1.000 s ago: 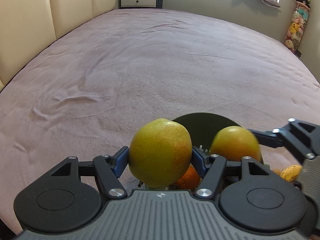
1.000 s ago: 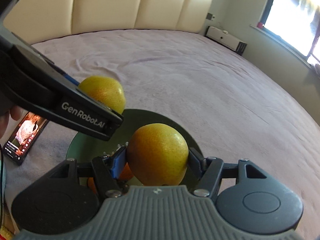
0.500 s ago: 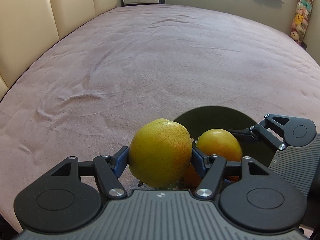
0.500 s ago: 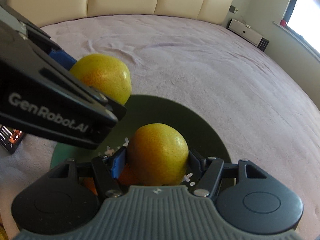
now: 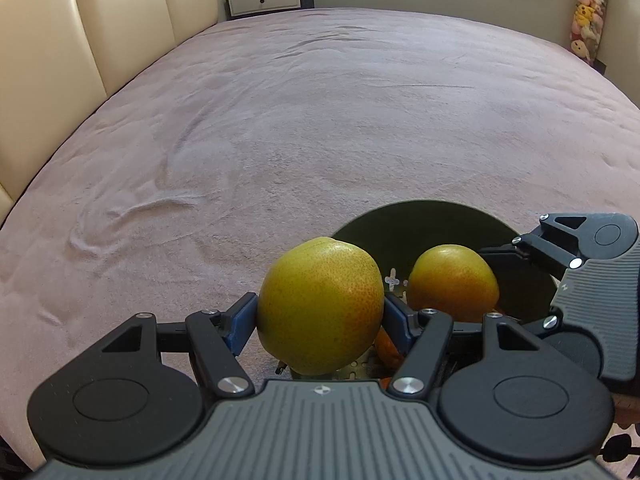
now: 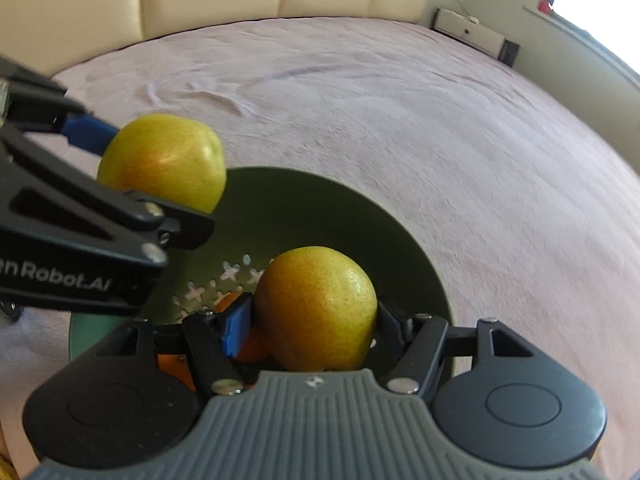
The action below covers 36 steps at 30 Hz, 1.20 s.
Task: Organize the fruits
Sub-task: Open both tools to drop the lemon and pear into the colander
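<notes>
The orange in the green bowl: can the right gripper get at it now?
Probably not: the right gripper is shut on a pear, so its jaws are full, and that pear hangs over the orange in the green bowl.

bed (image 5: 320,120) — mauve cover, rumpled | on it — dark green bowl (image 6: 320,208), near edge

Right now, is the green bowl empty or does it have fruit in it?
Not empty: the green bowl holds an orange.

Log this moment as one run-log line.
left gripper: shut on yellow-green pear | right gripper: shut on second yellow pear | both over dark green round bowl | orange fruit inside
</notes>
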{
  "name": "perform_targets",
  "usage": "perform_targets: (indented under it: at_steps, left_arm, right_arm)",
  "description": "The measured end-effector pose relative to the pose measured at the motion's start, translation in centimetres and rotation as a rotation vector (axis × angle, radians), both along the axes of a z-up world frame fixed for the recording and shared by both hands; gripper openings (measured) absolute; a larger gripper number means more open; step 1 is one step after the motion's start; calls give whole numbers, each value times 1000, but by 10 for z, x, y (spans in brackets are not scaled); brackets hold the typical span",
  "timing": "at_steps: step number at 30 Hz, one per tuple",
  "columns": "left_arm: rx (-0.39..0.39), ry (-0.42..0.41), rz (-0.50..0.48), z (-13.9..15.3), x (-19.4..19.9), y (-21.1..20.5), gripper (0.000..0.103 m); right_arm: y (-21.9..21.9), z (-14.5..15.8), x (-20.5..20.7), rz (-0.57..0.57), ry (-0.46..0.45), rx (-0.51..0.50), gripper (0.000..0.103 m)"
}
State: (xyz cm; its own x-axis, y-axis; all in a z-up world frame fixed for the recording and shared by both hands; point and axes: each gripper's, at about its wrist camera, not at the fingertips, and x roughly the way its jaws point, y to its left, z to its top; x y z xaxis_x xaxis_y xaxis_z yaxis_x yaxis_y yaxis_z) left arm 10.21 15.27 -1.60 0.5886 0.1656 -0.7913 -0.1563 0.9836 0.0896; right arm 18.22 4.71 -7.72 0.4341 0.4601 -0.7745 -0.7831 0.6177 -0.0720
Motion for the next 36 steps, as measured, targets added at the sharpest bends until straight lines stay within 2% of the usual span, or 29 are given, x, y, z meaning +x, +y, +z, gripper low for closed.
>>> perform_targets:
  at_steps: [8,14,17,26,36]
  left_arm:
    - [12,5,-7,-3,2,-5,76]
    - [14,7,-14,-5,3,-8,76]
    - [13,6,-18,-6,5,-9,76]
    - [48,-1,-67,-11,6,-19,76]
    - [28,48,-73,-28,13,-23,76]
  right_arm:
    - [-8,-8,15,-109,85,72,63]
    - [-11,-3,5,-76,37,39,63]
    - [-16,2,-2,-72,-3,37,68]
    - [-28,12,-22,-64,-85,-26,71]
    - [-56,18,-45,-127,-89,-12,74]
